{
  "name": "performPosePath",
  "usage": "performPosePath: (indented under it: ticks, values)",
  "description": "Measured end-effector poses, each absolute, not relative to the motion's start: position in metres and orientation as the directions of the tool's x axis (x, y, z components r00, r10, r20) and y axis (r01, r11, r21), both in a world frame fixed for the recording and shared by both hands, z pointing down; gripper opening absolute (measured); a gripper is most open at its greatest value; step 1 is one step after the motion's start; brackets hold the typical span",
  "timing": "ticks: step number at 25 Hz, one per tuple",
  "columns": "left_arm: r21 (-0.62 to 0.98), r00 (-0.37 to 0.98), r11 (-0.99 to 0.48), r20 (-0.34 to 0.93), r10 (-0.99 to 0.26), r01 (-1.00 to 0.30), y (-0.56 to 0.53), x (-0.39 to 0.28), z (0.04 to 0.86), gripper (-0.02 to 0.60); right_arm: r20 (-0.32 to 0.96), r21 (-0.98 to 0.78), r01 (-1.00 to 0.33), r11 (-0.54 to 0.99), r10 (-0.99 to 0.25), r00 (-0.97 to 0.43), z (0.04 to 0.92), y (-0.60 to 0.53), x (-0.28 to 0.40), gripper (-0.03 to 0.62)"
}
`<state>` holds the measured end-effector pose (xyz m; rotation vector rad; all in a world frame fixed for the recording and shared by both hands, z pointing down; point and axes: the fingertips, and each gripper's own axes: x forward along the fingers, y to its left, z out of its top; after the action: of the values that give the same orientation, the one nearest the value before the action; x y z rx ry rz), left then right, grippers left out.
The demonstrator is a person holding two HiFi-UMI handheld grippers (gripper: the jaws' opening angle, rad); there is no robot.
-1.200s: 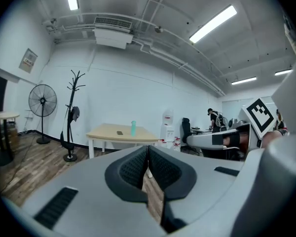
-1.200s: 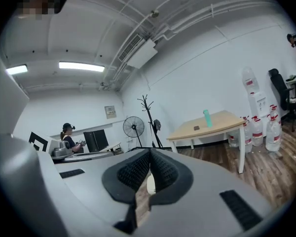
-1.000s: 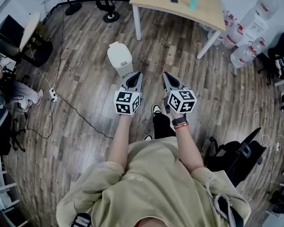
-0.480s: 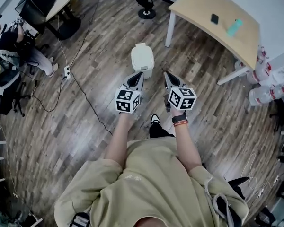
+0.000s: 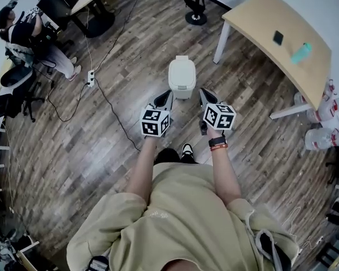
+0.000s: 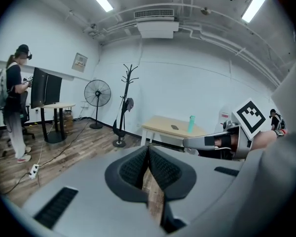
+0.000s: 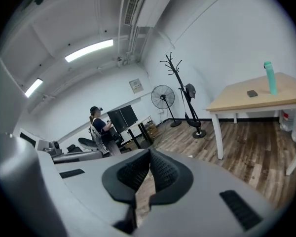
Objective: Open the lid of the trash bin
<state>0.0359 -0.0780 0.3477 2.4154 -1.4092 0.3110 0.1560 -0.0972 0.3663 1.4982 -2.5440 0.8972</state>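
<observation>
A small white trash bin (image 5: 182,77) with its lid down stands on the wooden floor, just ahead of both grippers in the head view. My left gripper (image 5: 167,95) is held at the bin's near left, jaws shut and empty. My right gripper (image 5: 204,93) is at the bin's near right, also shut with nothing between its jaws. Both are held above the floor and point forward over the bin. The bin does not show in either gripper view; there the left gripper (image 6: 148,149) and right gripper (image 7: 149,154) tips meet.
A light wooden table (image 5: 282,38) with a teal bottle (image 5: 300,53) and a dark phone (image 5: 278,37) stands at the right. A coat stand base (image 5: 196,17) is behind the bin. A cable and power strip (image 5: 91,78) lie at the left. A person (image 5: 22,30) sits at a desk far left.
The view has swung and closed in: the bin has gone from the upper left of the grippers to straight ahead between them. Both grippers stayed shut.
</observation>
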Motion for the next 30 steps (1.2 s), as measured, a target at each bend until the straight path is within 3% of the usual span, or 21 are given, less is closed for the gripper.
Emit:
performPosePath:
  ticks: [6,12,17,30]
  values:
    - [0.21,0.463,-0.413,0.346,-0.816,-0.886,-0.109,0.021,0.378,0.023,0.38,-0.493,-0.785,0.376,-0.718,-0.583,0.4,-0.134,0.14,0.015]
    - [0.24,0.428,-0.356,0.426,-0.797,-0.903,-0.164,-0.006,0.435,0.023,0.444,-0.536,-0.78,0.324,-0.677,-0.587,0.458,-0.184,0.117,0.015]
    - [0.242,0.439,-0.371,0.381,-0.814,-0.897,-0.22,-0.023,0.471,0.023,0.436,-0.665,-0.718,0.205,-0.673,-0.597,0.505,-0.222,0.102,0.015]
    - [0.312,0.52,-0.416,0.469,-0.714,-0.854,-0.3,-0.032,0.602,0.023,0.585,-0.664,-0.746,0.039,-0.594,-0.552,0.658,-0.297,0.071,0.014]
